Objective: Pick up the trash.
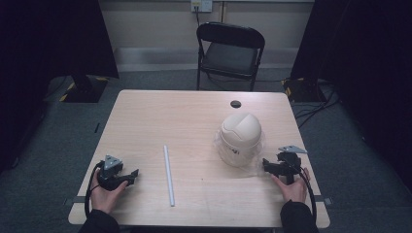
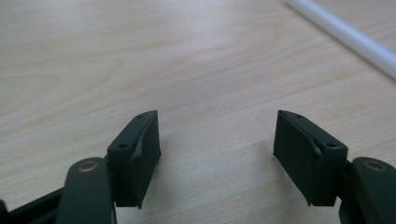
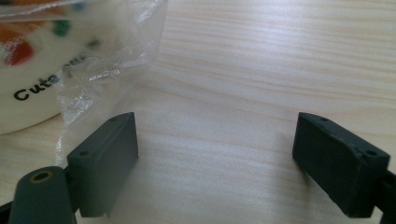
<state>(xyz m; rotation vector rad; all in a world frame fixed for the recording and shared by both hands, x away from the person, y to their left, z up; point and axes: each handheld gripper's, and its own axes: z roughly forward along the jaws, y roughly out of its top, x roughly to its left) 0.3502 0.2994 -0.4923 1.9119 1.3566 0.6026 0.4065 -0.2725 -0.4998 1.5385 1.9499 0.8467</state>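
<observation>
A cream dome-lidded little bin (image 1: 240,139) stands right of the table's middle, wrapped in a clear plastic bag (image 1: 221,148). A thin white rod (image 1: 168,174) lies left of centre, pointing away from me. My left gripper (image 1: 133,175) rests low at the front left, open, nothing between its jaws; its own view has the rod (image 2: 345,35) at the upper right. At the front right sits my right gripper (image 1: 266,166), open and empty, just beside the bin. The right gripper view has the bin's printed wall (image 3: 28,79) and crinkled bag (image 3: 112,51) close at the left.
The wooden table (image 1: 160,116) has a dark cable hole (image 1: 235,104) near its far edge. A black folding chair (image 1: 229,51) stands behind it. Dark curtains flank the room, with stand bases and cables on the grey floor.
</observation>
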